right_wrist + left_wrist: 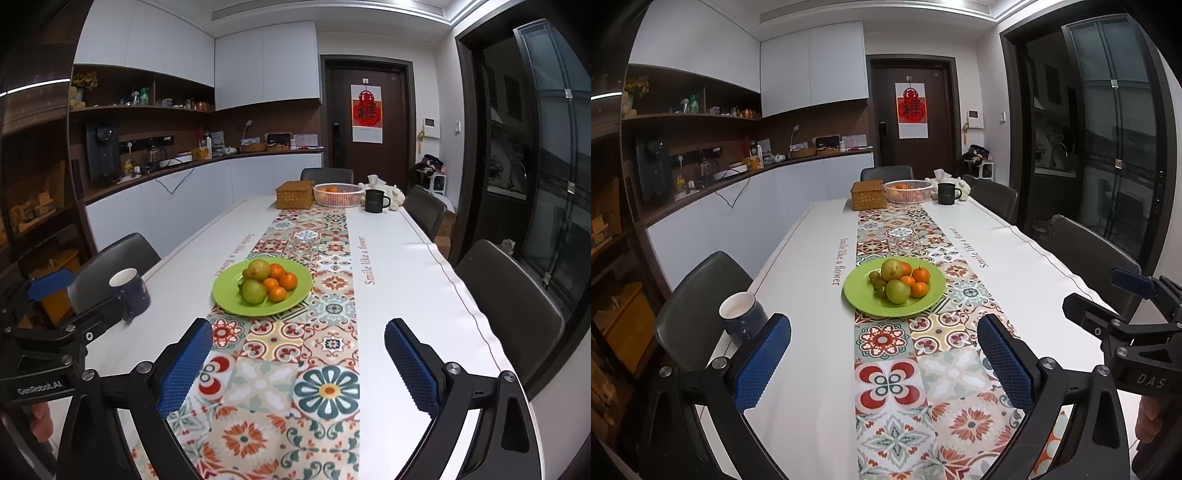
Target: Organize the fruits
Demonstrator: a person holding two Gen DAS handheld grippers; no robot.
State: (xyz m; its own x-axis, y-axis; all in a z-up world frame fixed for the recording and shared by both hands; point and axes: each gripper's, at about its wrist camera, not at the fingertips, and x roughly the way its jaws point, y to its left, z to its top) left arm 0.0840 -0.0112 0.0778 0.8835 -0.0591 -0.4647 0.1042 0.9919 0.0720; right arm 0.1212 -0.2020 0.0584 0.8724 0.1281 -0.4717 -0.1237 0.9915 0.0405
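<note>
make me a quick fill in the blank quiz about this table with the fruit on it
1. The pears and oranges are piled on a ____ plate.
2. The white basket at the far end of the table holds ____.
3. Between the jaws of the left gripper and the right gripper there is ____.
4. The dark blue mug stands near the table's ____ edge in both views.

Missing words: green; oranges; nothing; left

Green plate (857, 299) on the patterned runner holds piled pears, oranges, kiwis
</note>
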